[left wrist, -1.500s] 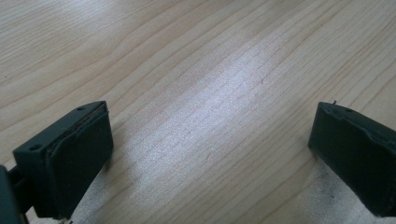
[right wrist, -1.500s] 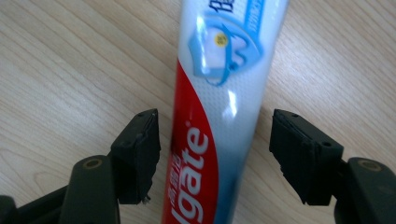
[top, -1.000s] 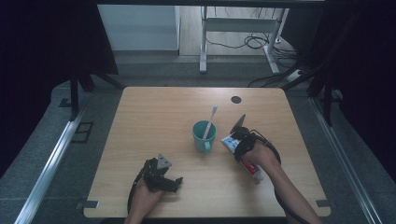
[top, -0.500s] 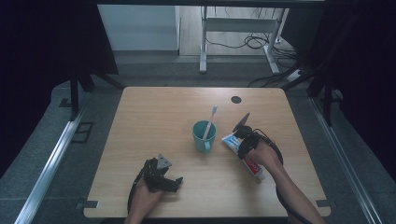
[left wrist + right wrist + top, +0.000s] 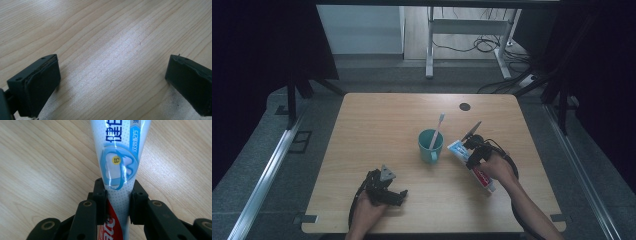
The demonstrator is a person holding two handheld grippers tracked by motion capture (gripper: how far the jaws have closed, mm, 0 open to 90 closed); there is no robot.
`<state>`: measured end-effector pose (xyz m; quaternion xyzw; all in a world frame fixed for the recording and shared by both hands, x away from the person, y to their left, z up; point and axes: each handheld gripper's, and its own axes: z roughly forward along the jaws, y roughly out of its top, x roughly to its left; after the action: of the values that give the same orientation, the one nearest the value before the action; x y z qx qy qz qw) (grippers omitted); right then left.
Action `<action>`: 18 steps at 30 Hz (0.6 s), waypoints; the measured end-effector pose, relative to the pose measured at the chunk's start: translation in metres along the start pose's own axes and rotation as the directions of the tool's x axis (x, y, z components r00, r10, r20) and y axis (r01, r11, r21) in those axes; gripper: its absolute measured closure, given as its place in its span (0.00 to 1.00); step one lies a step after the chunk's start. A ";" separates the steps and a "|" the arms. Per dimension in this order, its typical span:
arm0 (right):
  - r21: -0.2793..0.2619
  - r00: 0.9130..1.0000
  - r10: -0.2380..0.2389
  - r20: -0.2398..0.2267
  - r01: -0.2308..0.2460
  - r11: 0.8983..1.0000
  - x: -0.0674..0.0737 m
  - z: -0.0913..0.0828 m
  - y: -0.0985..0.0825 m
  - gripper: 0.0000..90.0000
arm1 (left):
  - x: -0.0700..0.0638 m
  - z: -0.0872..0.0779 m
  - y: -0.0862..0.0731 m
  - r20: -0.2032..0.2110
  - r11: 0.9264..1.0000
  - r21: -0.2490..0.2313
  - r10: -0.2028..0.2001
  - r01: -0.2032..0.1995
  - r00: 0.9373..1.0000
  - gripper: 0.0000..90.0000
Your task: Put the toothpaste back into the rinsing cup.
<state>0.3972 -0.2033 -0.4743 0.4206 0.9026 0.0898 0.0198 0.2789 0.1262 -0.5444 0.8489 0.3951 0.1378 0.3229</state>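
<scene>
- High view: a teal cup (image 5: 430,145) stands near the middle of the wooden desk (image 5: 377,120) with a toothbrush (image 5: 436,131) leaning in it, head up. Just right of the cup lies the toothpaste tube (image 5: 472,164), flat on the desk, its white-and-blue end toward the cup and its red end toward the person. The right gripper (image 5: 474,150) sits over the tube's middle. The left gripper (image 5: 398,196) rests on the desk well to the near left of the cup, apart from everything.
- Left gripper view: the jaws stand wide apart with nothing but bare wood between them.
- Right gripper view: the jaws have just been closing and now press on either side of the toothpaste tube (image 5: 117,160), at the narrow part where the blue print meets the red. The tube runs away from the camera over the desk.
</scene>
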 end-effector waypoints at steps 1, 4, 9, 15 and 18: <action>-0.006 1.000 -0.004 -0.001 0.004 1.000 0.001 -0.002 -0.001 0.79 | 0.000 0.000 0.000 0.000 1.000 0.000 0.000 0.000 1.000 0.00; -0.033 1.000 -0.011 -0.006 0.011 0.999 0.002 -0.007 -0.003 0.79 | 0.000 0.000 0.000 0.000 1.000 0.000 -0.001 0.001 1.000 0.00; -0.099 1.000 -0.008 -0.020 0.006 0.995 -0.001 -0.015 -0.011 0.79 | 0.000 0.000 0.000 0.000 1.000 0.000 -0.003 0.003 1.000 0.00; -0.170 0.999 -0.012 -0.032 0.006 0.985 -0.004 -0.024 -0.020 0.79 | 0.000 0.000 0.000 0.000 1.000 0.000 -0.005 0.005 1.000 0.00; -0.204 0.999 -0.016 -0.036 0.008 0.979 -0.004 -0.029 -0.023 0.79 | 0.000 0.000 0.000 0.000 1.000 -0.001 -0.005 0.005 1.000 0.00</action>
<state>0.3788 -0.2251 -0.4503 0.4091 0.8914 0.1896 0.0464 0.2787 0.1260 -0.5446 0.8478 0.3971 0.1373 0.3237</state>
